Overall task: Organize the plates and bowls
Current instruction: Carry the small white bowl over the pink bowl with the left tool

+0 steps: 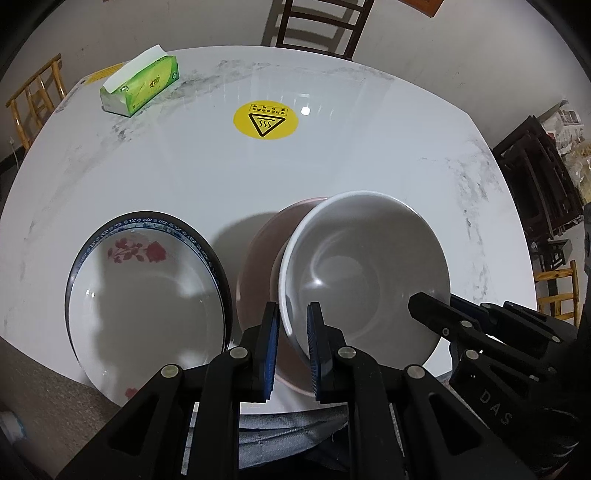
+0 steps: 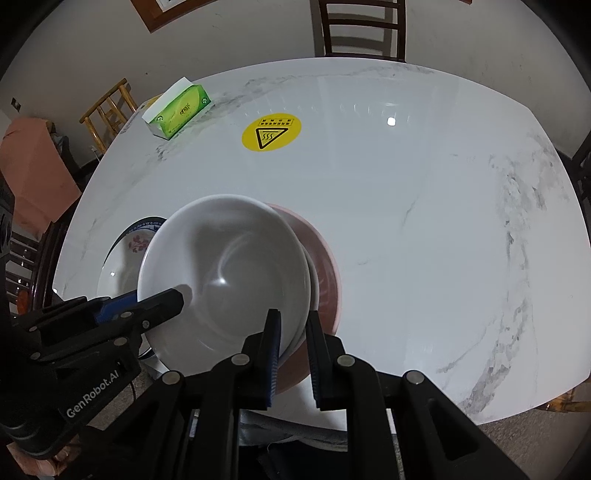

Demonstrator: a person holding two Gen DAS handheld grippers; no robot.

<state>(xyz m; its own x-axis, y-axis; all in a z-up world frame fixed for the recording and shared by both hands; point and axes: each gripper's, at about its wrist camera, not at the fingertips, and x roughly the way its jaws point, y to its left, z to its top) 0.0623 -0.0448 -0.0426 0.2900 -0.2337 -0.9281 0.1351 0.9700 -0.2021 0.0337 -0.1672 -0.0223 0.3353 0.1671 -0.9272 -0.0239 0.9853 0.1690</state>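
Note:
A plain white bowl [image 1: 365,266] [image 2: 221,266] hangs tilted over a pink bowl [image 1: 258,258] [image 2: 323,258]; whether the two touch I cannot tell. My left gripper [image 1: 293,310] is shut on the white bowl's left rim, one pad inside and one outside. My right gripper [image 2: 293,317] is shut on the opposite rim in the same way. Each gripper shows in the other's view: the right gripper [image 1: 419,301] and the left gripper [image 2: 177,295]. Left of the bowls lies a white plate [image 1: 147,295] [image 2: 123,254] with a blue patterned rim and red flowers.
The round white marble table [image 1: 332,166] [image 2: 406,221] carries a green tissue box [image 1: 142,86] [image 2: 179,110] at the far left and a yellow warning sticker [image 1: 265,120] [image 2: 271,132] in the middle. A dark chair [image 1: 317,26] stands behind it. A person's trouser leg [image 1: 288,432] shows below the near edge.

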